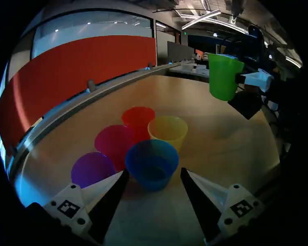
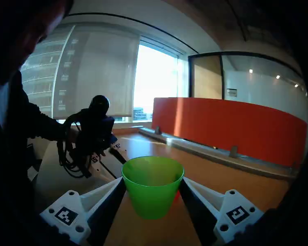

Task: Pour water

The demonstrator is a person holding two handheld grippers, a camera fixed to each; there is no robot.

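A blue cup [image 1: 152, 164] stands on the wooden table [image 1: 224, 135] between the fingertips of my left gripper [image 1: 153, 171], which is shut on its sides. The cup's inside looks dark; whether it holds water I cannot tell. A green cup [image 1: 223, 78] hangs in the air at the far right, held by my right gripper [image 1: 252, 80]. In the right gripper view that green cup [image 2: 152, 184] sits upright between both fingers of the right gripper [image 2: 152, 180]. Farther off, the left gripper [image 2: 109, 149] appears as a dark shape held by a person's hand.
Red [image 1: 138, 119], yellow [image 1: 168, 129], magenta [image 1: 113, 141] and purple [image 1: 92, 168] cups cluster around the blue one. A metal rail [image 1: 92, 94] and a red partition [image 1: 80, 65] run along the table's far side. A person in a dark sleeve [image 2: 26, 123] stands on the left.
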